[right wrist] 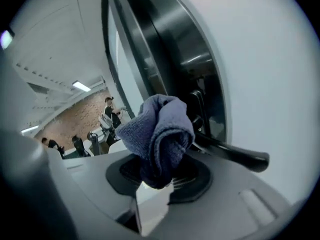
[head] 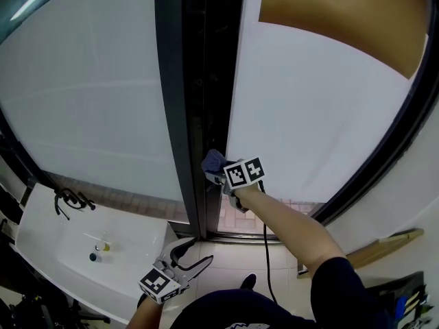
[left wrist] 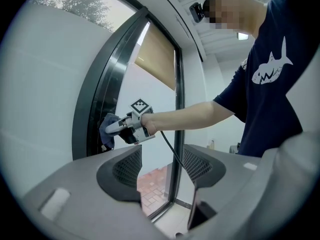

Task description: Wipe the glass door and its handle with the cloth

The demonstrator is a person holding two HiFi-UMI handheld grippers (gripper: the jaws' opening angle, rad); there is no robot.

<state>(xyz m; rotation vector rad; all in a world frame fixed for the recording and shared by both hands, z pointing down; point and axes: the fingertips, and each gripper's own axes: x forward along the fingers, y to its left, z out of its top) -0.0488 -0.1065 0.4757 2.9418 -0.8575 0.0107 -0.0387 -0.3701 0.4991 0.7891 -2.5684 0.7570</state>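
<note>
My right gripper (head: 215, 175) is clamped on a bunched blue-grey cloth (right wrist: 159, 131). It holds the cloth up at the dark door frame (head: 199, 101), right by the black lever handle (right wrist: 235, 155). The frosted glass door (head: 315, 115) spreads to the right of the frame. My left gripper (left wrist: 162, 169) hangs low near my body, its jaws apart and empty.

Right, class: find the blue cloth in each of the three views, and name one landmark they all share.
Head view: cloth at centre, against the dark door frame.
Left gripper view: cloth left of centre, against that frame.
Right gripper view: cloth at centre, bunched close to the camera.
Shared landmark: the dark door frame.
</note>
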